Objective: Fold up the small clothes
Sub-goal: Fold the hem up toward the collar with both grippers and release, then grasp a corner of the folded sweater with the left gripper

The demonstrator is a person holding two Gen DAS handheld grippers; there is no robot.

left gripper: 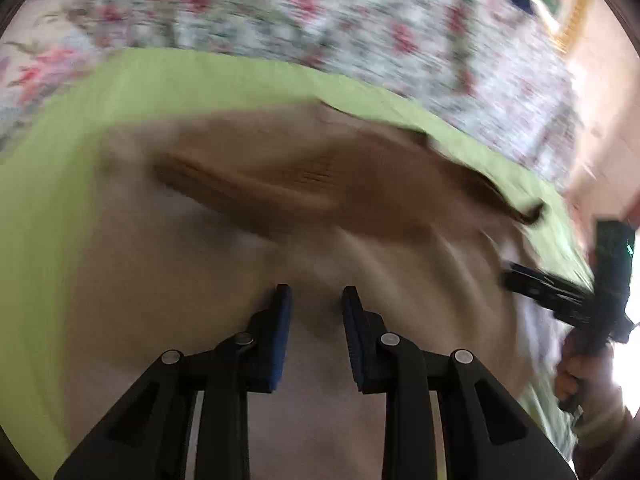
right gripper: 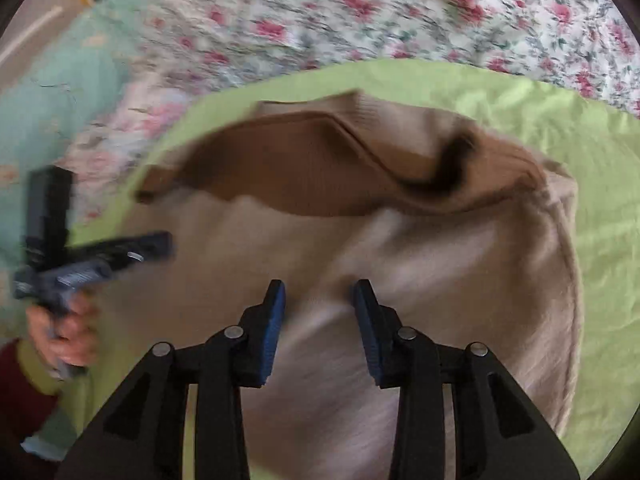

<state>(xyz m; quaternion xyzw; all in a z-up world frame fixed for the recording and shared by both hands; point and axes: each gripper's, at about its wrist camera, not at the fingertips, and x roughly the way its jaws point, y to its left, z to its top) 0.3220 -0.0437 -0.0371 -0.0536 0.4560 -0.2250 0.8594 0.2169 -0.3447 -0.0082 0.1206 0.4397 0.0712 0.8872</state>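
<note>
Closest to me, my left gripper [left gripper: 316, 292] stands with its jaws a narrow way apart, nothing pinched between the blue pads [left gripper: 280, 336], only beige cloth lying under and beyond the tips. My right gripper [right gripper: 319, 288] is parted a little wider, and it too is empty over the same cloth. No earlier view tells me how they came to stand so.

The thing I am folding, a beige garment [right gripper: 460, 264], lies directly ahead of and beneath both sets of fingers, spread on a green sheet [right gripper: 560, 128]. Its darker brown ribbed waistband [right gripper: 304, 176] runs crosswise to my fingers at the far side, so the long axis goes left to right in front of me. The two grippers sit side by side along the near part; the right one, seen from the left wrist, is over the garment's right edge. I judge both about equally near; the next hold would be taken on the cloth straight below.

Beyond the green sheet lies a flowered bedspread [right gripper: 400, 12]
</note>
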